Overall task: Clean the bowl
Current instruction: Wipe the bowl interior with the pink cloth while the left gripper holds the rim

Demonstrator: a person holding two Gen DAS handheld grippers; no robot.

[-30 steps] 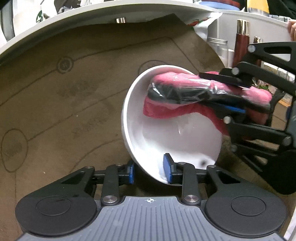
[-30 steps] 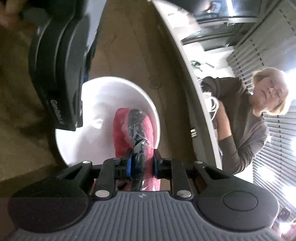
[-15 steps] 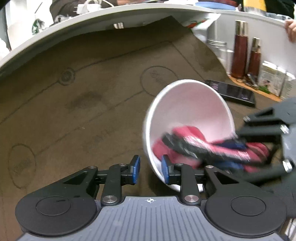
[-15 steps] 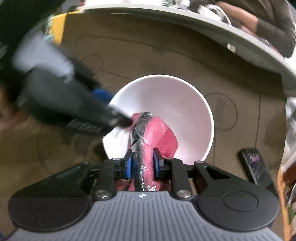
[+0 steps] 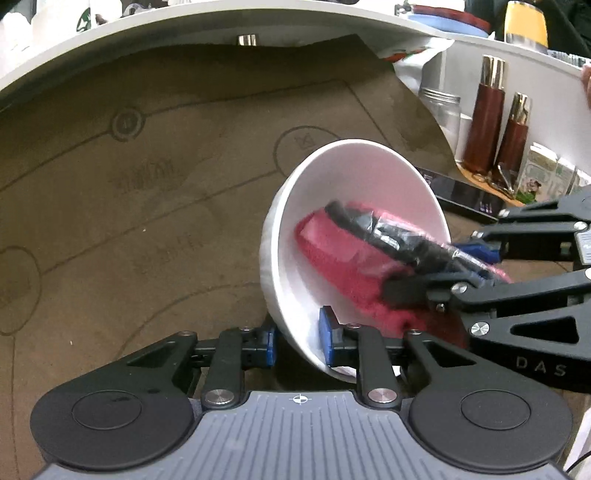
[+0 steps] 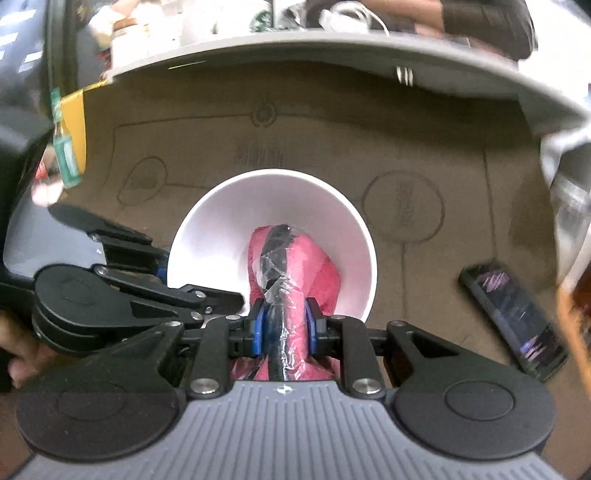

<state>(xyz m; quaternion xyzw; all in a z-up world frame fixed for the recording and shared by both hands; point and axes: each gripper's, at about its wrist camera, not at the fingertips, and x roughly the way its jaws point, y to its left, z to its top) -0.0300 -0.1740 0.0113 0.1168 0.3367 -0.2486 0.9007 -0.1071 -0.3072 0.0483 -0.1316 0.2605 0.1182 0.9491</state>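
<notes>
1. Nearest, the left hand-held gripper (image 5: 297,341) has its blue pads closed on the near rim of the white bowl (image 5: 354,184), one pad outside the wall and one inside. The pinch is narrow and sits on a smooth, curved edge, so I'd judge the bowl could twist or slip out if the wiping pushes hard against it.

2. The bowl is tipped up over the brown mat (image 5: 147,184) on the desk (image 5: 184,22), its open mouth turned up and toward the right-hand tool. Being round, it has no long axis; its axis of symmetry leans toward that side.

3. The right hand-held gripper (image 6: 284,325) is closed tight on the black, film-wrapped handle (image 6: 280,321) of a pink cleaning pad (image 6: 317,273). The pad's long axis runs straight forward from the jaws, its tip pressed into the bowl's inner wall.

4. A sideways shove from the pad could lever the bowl about the single rim grip, and the two tools are close enough to knock together.

5. Farther off, a dark phone (image 6: 517,317) lies on the mat and two brown bottles (image 5: 495,122) stand beyond; a dropped bowl could land among them.
</notes>
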